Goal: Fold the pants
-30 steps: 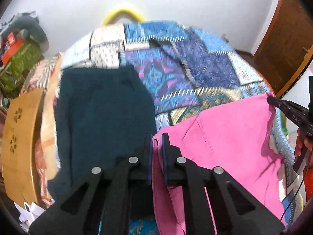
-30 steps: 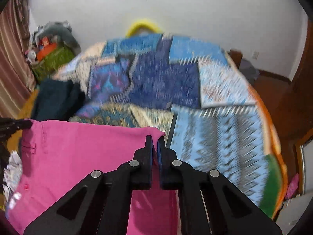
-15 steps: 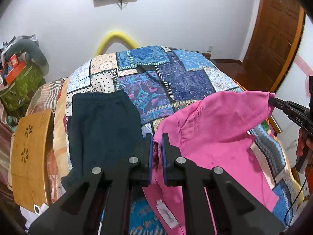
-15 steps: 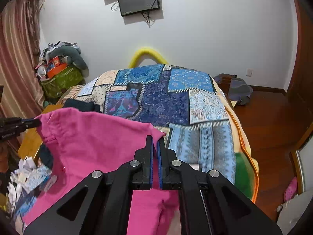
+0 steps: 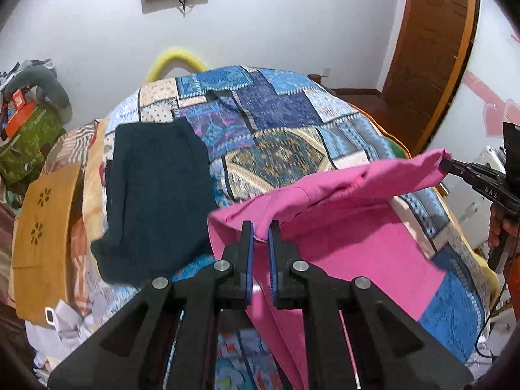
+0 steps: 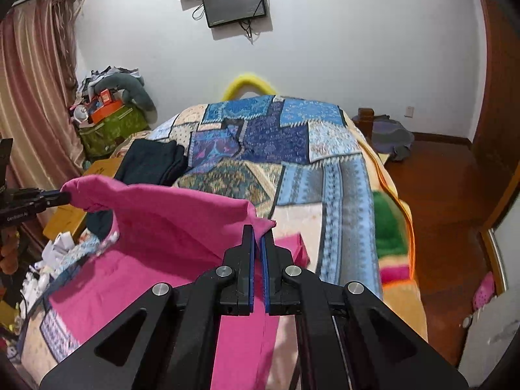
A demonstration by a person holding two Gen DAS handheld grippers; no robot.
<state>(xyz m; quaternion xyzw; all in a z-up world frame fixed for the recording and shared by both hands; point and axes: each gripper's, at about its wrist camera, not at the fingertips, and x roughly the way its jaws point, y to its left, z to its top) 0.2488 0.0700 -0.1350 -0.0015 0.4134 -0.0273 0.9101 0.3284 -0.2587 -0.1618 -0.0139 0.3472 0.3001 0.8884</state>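
- Pink pants [image 5: 351, 237]: lifted by one edge above the patchwork bedspread [image 5: 279, 120]; the rest of the cloth trailed down onto the bed nearer the person.
- Left gripper [image 5: 260, 237]: jaws pressed almost together, pinching the near-left corner of the raised edge.
- Right gripper [image 6: 259, 237]: jaws pressed together on the opposite corner of that edge; in the left wrist view it showed at the far right, with fingers [image 5: 495, 227] of the hand around its handle.
- Key relation: the held edge ran crosswise between the two grippers and sagged in the middle; the bulk of the pants hung below and toward the person, and open bedspread lay ahead of both. Each gripper held its own corner, neither nearer than the other. Judged: the coming move turned on carrying this edge forward or laying it back over the trailing part.
- Dark green garment [image 5: 156, 195]: lay flat on the bedspread, left of the pink pants, apart from them.
- Change from the earlier frames: the pants had hung close before both cameras, hiding much of the bed; now the edge was drawn back and higher, more bedspread showed, and the wall screen [image 6: 234, 3] had come into both views. The grip of both grippers was unchanged.
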